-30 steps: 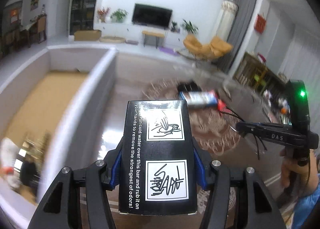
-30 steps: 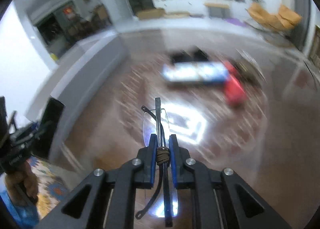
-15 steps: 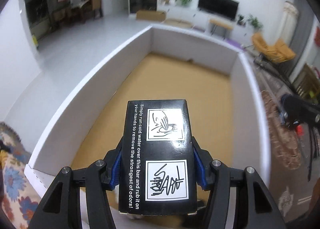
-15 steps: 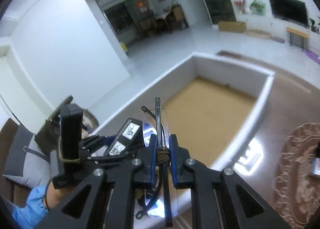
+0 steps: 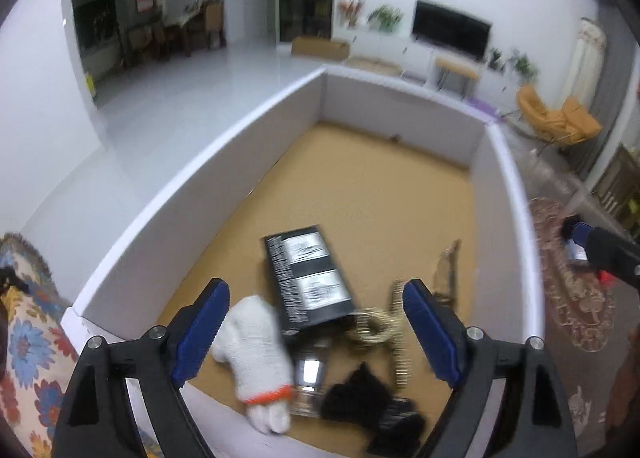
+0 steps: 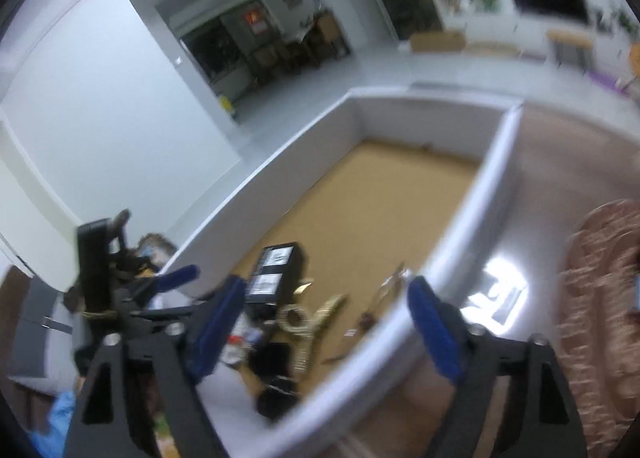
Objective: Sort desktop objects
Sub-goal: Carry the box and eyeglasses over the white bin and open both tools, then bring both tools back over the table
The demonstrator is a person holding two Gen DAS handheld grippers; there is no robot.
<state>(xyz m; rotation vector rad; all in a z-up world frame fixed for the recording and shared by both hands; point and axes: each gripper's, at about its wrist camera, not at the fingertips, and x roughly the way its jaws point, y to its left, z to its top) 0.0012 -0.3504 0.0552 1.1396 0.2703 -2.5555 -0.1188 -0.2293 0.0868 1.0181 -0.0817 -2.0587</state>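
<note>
1. While its jaws are opening, nothing is held by the left gripper [image 5: 316, 332]; the black rectangular printed carton [image 5: 307, 276] lies inside the white-walled, brown-floored box [image 5: 400, 198].
2. The right gripper [image 6: 324, 330] is likewise seen opening, empty, above that box's near corner.

A matt cardboard-brown floor lines the white-walled box [image 5: 208, 162], holding a printed black carton [image 5: 308, 278] and, at 7 o'clock of it, seemingly knitted white cloth [image 5: 256, 342]
</note>
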